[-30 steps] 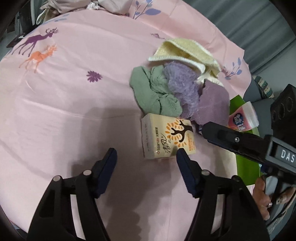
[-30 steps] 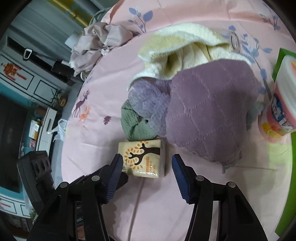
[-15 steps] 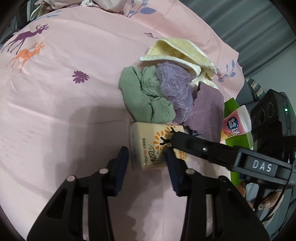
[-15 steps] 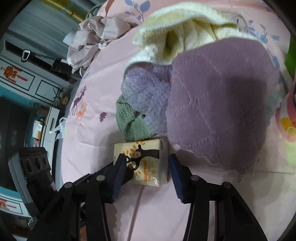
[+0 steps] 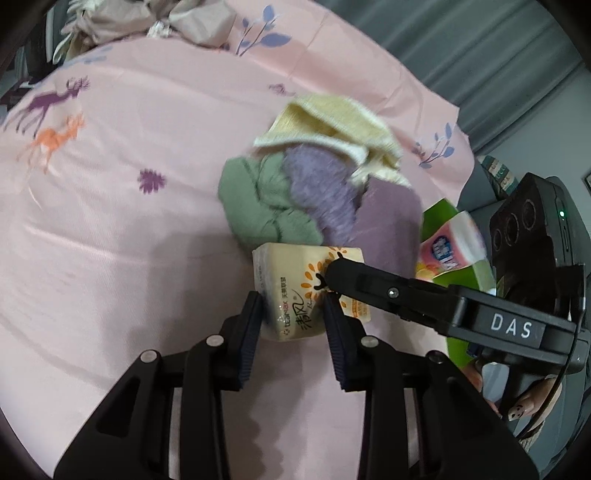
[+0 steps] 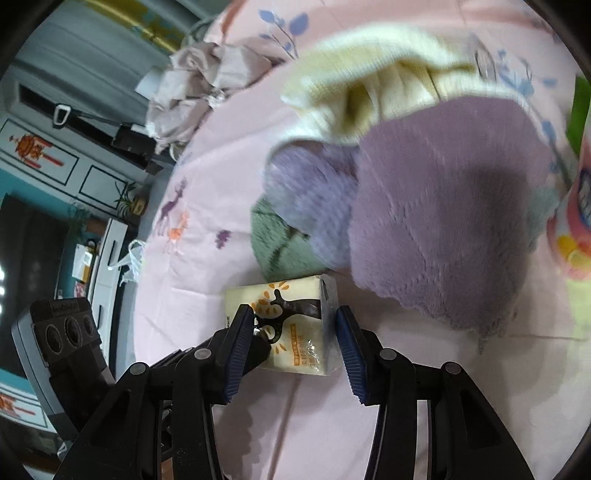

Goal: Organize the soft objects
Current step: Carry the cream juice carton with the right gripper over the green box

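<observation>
A cream tissue pack with a tree print [image 5: 295,291] [image 6: 295,325] lies on the pink bedsheet [image 5: 110,240]. My left gripper [image 5: 293,310] is shut on the near end of the tissue pack. My right gripper [image 6: 295,321] is closed around the pack from the other side, its pads touching it; its finger crosses the left wrist view [image 5: 369,284]. Behind the pack lies a pile of cloths: green [image 5: 255,199] [image 6: 277,243], light purple [image 5: 321,188], dark purple [image 6: 443,229] and yellow [image 5: 332,125] [image 6: 388,85].
A pink tissue roll pack [image 5: 450,247] [image 6: 576,221] rests on a green bag [image 5: 465,347] at the right. Crumpled beige bedding [image 5: 147,18] [image 6: 199,85] lies at the far edge. Furniture [image 6: 55,166] stands beyond the bed.
Both grippers moved in onto the tissue pack and narrowed. The left closed from wide open onto the pack's near end; the right closed around its far end.
</observation>
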`<move>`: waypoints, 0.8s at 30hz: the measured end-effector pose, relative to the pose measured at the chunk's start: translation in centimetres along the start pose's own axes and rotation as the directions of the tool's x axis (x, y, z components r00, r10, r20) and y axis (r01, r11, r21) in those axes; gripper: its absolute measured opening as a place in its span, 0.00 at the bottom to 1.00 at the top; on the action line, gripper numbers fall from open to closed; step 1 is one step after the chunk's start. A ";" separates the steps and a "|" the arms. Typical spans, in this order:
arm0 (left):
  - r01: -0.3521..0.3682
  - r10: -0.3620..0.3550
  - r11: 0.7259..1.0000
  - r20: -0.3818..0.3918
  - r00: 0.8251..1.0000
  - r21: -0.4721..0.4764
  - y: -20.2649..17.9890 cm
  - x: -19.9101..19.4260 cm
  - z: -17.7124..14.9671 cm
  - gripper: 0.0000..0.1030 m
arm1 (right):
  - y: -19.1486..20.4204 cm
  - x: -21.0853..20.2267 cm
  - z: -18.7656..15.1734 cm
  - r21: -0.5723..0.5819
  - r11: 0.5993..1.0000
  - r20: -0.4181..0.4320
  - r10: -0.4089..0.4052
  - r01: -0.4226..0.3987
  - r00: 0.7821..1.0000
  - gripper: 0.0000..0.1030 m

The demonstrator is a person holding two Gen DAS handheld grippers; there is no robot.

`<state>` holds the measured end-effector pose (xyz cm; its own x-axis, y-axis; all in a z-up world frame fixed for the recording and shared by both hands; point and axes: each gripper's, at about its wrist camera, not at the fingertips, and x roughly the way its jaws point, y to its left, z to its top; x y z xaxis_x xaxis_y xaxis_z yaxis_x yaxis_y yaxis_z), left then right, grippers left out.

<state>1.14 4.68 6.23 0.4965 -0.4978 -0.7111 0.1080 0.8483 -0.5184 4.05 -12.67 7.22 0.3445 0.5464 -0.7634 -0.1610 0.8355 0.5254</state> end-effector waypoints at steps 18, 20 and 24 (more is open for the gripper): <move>0.035 -0.050 0.993 0.123 0.991 0.116 -5.9 -3.7 1.5 0.29 | 1.8 -7.4 0.6 -0.056 0.998 0.208 0.002 0.010 0.978 0.47; 0.047 -0.065 0.990 0.133 0.989 0.136 -6.9 -3.9 1.6 0.29 | 1.8 -8.6 0.6 -0.061 0.998 0.237 -0.008 0.023 0.972 0.47; 0.068 -0.093 0.982 0.140 0.986 0.176 -9.1 -4.1 1.9 0.29 | 1.3 -10.8 0.5 -0.061 0.996 0.293 -0.037 0.057 0.955 0.47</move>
<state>-0.26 -0.65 14.73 0.5998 -0.5448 -0.5861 0.2916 0.8309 -0.4739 0.61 -17.47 16.32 0.6062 0.4740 -0.6387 -0.1969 0.8675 0.4569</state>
